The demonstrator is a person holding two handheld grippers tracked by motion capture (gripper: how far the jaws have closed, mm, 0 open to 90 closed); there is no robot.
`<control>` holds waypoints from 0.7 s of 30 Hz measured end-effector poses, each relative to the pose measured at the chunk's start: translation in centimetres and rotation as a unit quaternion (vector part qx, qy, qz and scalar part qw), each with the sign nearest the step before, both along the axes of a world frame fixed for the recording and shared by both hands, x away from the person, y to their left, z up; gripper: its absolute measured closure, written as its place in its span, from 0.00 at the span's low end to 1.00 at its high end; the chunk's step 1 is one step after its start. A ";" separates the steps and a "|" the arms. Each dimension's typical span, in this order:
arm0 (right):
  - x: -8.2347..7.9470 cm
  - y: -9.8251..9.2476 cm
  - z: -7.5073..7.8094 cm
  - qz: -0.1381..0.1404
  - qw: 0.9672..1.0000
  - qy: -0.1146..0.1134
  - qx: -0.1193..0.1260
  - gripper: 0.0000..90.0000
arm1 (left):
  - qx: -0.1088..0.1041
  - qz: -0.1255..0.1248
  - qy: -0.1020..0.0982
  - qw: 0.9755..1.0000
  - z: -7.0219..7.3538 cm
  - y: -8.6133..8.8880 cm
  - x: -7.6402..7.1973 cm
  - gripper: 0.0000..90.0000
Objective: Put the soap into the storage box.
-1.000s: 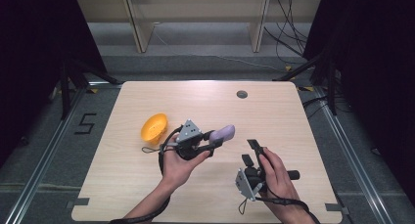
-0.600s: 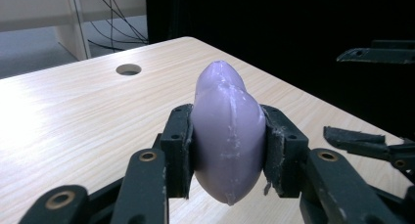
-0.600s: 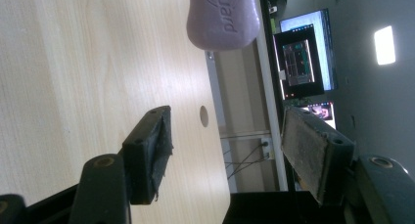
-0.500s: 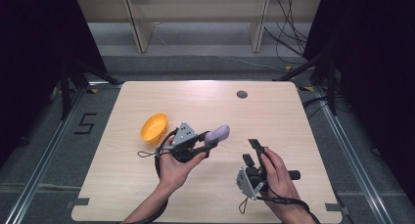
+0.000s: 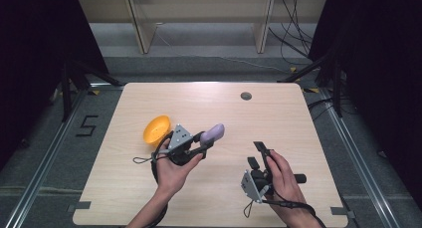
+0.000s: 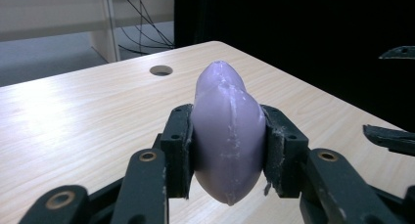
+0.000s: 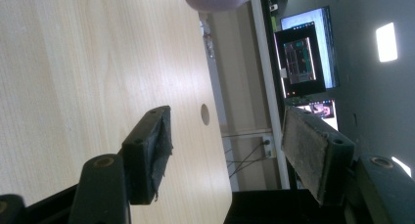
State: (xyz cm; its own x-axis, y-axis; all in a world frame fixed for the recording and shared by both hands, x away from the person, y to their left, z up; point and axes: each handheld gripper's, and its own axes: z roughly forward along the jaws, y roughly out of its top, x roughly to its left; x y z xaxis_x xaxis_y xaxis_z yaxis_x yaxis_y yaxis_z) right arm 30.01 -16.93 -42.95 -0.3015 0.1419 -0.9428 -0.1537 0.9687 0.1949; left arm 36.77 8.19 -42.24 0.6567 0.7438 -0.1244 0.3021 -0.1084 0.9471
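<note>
Left gripper clamps the purple eggplant between its jaws.

Grey floor, pale shelf legs – dark curtains, perhaps – lit screens.

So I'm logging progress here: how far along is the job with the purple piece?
Picked up already: the left gripper is clamped on the purple piece, lifted above the table. The right gripper is open and holds nothing. The orange bowl looks empty, so setting the piece down remains.
</note>
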 end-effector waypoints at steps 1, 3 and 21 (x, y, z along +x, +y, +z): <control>0.0 0.0 0.1 0.001 1.000 -0.002 -0.003 0.41 | 0.001 0.005 0.002 1.000 0.0 0.1 0.0 0.65; -0.1 0.0 -0.3 -0.012 1.000 0.010 0.023 0.40 | 0.000 0.012 0.001 1.000 0.0 0.4 0.0 0.65; 0.1 -0.1 0.0 -0.001 1.000 0.005 0.002 0.40 | 0.005 0.055 -0.006 0.998 -0.9 2.3 0.0 0.65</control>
